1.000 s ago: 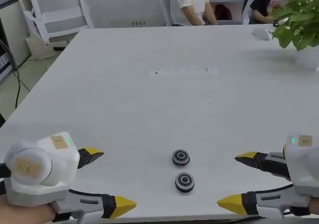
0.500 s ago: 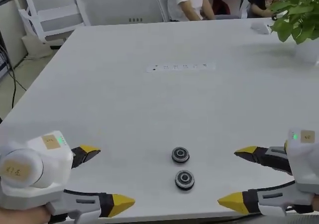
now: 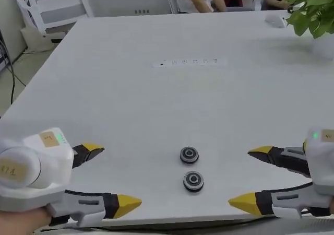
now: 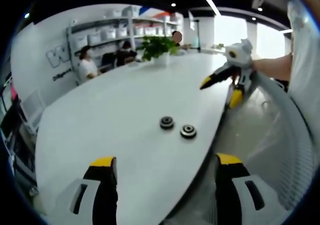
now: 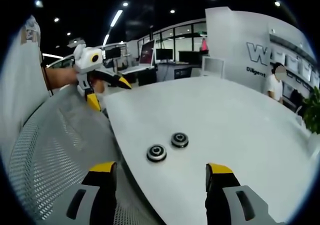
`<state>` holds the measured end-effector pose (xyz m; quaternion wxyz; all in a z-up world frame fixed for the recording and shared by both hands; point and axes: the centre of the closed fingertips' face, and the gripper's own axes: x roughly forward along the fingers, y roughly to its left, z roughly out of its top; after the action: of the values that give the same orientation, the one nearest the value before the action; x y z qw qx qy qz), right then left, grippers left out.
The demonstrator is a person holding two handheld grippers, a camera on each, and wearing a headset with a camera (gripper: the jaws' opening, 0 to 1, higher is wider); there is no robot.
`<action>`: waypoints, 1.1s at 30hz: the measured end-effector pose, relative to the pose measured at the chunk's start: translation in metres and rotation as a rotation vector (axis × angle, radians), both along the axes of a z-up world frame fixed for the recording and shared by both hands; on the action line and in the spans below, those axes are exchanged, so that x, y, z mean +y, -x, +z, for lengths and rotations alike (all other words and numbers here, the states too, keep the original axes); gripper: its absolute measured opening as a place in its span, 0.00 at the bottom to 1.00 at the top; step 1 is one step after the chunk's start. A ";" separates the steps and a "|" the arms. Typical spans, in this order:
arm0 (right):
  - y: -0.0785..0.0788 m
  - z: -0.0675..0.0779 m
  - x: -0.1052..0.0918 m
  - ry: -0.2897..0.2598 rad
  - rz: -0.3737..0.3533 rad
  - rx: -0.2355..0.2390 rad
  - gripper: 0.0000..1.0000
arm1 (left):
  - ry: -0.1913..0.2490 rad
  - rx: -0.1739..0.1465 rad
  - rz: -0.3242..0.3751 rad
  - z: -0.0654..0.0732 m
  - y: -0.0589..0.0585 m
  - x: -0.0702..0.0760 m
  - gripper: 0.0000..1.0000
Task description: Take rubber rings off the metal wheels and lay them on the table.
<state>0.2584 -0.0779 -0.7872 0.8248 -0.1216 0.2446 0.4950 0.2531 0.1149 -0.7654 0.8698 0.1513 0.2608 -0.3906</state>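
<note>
Two grippers sit nearest, one on each side of the near wheel (image 3: 193,180) and well apart from it. The left gripper (image 3: 117,176) is to its left, jaws spread wide and holding nothing. The right gripper (image 3: 242,176) is to its right, likewise spread and empty. The near wheel lies flat on the table (image 3: 130,99), close to the front edge. The far wheel (image 3: 189,154) lies just beyond the near wheel, close but not touching.

Each wheel shows a dark outer band, taken to be its rubber ring (image 3: 201,181). No loose ring lies around the near wheel. Assessment: no part of the task is done, and both rings remain to be pulled off and laid down.

Well beyond the near wheel, a row of sockets (image 3: 193,62) is set into the tabletop. Containers: no tray or bin noted. Farthest, beyond and right of the near wheel, stands a leafy plant (image 3: 312,8); the left gripper view shows it in a white pot (image 4: 161,60).
</note>
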 end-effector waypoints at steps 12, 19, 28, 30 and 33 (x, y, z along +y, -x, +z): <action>-0.001 -0.001 -0.001 -0.001 0.017 0.007 0.73 | -0.013 0.024 -0.021 -0.003 0.004 -0.004 0.81; -0.008 0.003 -0.003 -0.021 0.008 0.006 0.73 | -0.016 0.041 -0.033 -0.003 0.004 -0.005 0.81; -0.011 0.003 -0.003 -0.035 0.011 0.003 0.73 | -0.015 0.040 -0.034 0.001 0.001 -0.002 0.79; -0.012 0.003 -0.003 -0.037 0.011 0.002 0.72 | -0.017 0.038 -0.033 0.001 -0.001 -0.001 0.79; -0.014 0.003 -0.004 -0.042 0.011 0.000 0.73 | -0.016 0.034 -0.036 0.004 -0.004 -0.002 0.79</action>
<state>0.2724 -0.0819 -0.7838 0.8246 -0.1056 0.2334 0.5044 0.2570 0.1126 -0.7612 0.8569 0.1562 0.2758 -0.4065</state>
